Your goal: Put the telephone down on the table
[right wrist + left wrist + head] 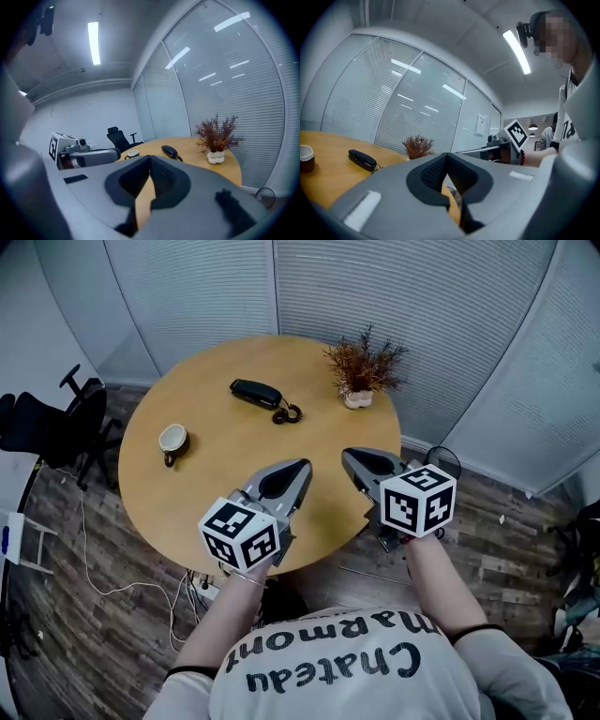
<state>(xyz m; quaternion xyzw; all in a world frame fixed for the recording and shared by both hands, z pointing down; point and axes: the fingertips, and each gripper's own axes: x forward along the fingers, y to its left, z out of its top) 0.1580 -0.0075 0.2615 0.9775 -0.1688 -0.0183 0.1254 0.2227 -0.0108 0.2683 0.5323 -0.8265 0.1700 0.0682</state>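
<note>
The black telephone (256, 393) lies on the round wooden table (225, 484) at its far side, its coiled cord (288, 414) beside it. The left gripper view shows the telephone (362, 159) at the left, and the right gripper view shows the telephone (169, 151) past the jaws. My left gripper (302, 465) hovers over the table's near edge, shut and empty. My right gripper (349, 456) hangs beside it to the right, also shut with nothing between its jaws. Both are well short of the telephone.
A small cup (172, 440) stands on the table's left part. A dried plant in a white pot (361, 371) stands at the far right of the table. A black office chair (56, 423) is on the floor at the left, and cables (112, 587) run under the table.
</note>
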